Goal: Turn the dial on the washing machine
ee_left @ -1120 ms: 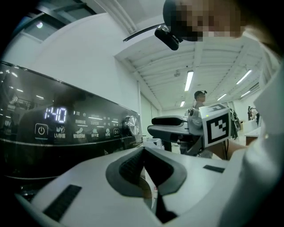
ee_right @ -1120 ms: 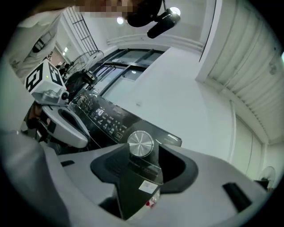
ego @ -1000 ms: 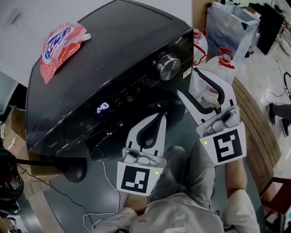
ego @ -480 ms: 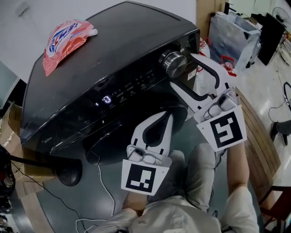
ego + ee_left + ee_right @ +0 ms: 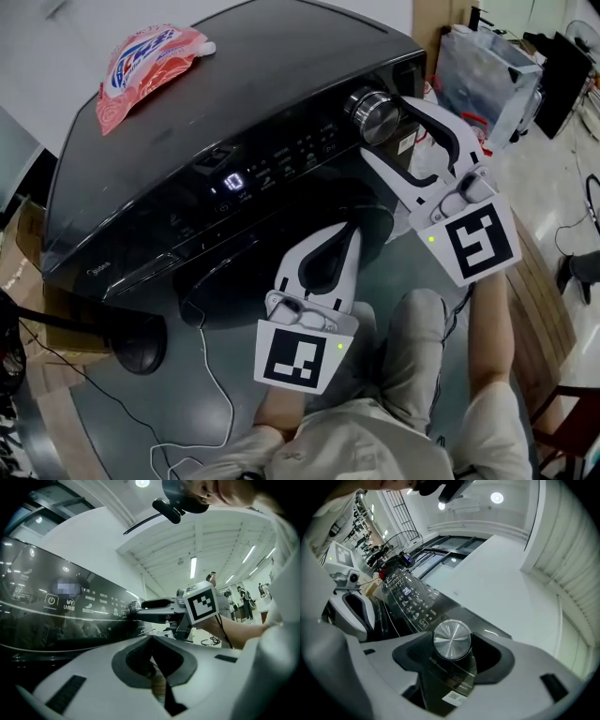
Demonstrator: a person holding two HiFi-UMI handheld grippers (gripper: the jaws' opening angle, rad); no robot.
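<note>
A red-and-white pouch [image 5: 150, 61] lies on the washing machine [image 5: 234, 103] lid, well left of the dial [image 5: 372, 112]; a bluish bag [image 5: 478, 66] stands right of the dial, its contents hidden; only the right gripper view shows the dial's brushed face between the right gripper [image 5: 384, 128] fingers, which stand apart, have just been closing, and do not press it; the left gripper [image 5: 349, 234], fingers together, hangs below-left of the dial; a white cable [image 5: 208, 375] trails on the floor.
</note>
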